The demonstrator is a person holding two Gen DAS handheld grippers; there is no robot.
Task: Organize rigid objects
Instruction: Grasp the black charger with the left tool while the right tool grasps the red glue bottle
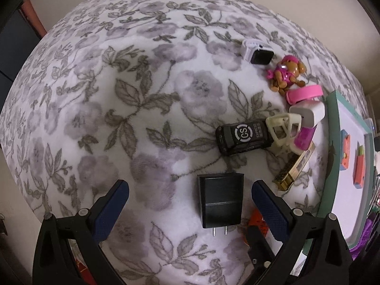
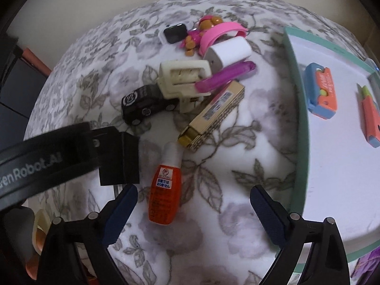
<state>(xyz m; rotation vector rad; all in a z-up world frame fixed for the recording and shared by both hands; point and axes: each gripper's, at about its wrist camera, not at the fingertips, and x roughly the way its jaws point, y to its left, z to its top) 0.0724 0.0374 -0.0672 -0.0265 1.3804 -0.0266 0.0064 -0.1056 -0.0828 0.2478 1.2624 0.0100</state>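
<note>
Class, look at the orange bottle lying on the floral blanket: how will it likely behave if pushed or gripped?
The orange bottle lies on its side and looks rounded, so it may roll when nudged. Its plastic looks smooth, so it may slip. The soft blanket probably damps rolling.

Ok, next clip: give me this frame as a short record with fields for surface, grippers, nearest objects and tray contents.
surface: floral blanket
left gripper: jaws open, either side of black charger, not touching it
right gripper: jaws open, empty, above orange bottle
tray: green rim, holds two orange-and-blue toys
pile: black toy car, gold box, pink dog figure, smartwatch
</note>
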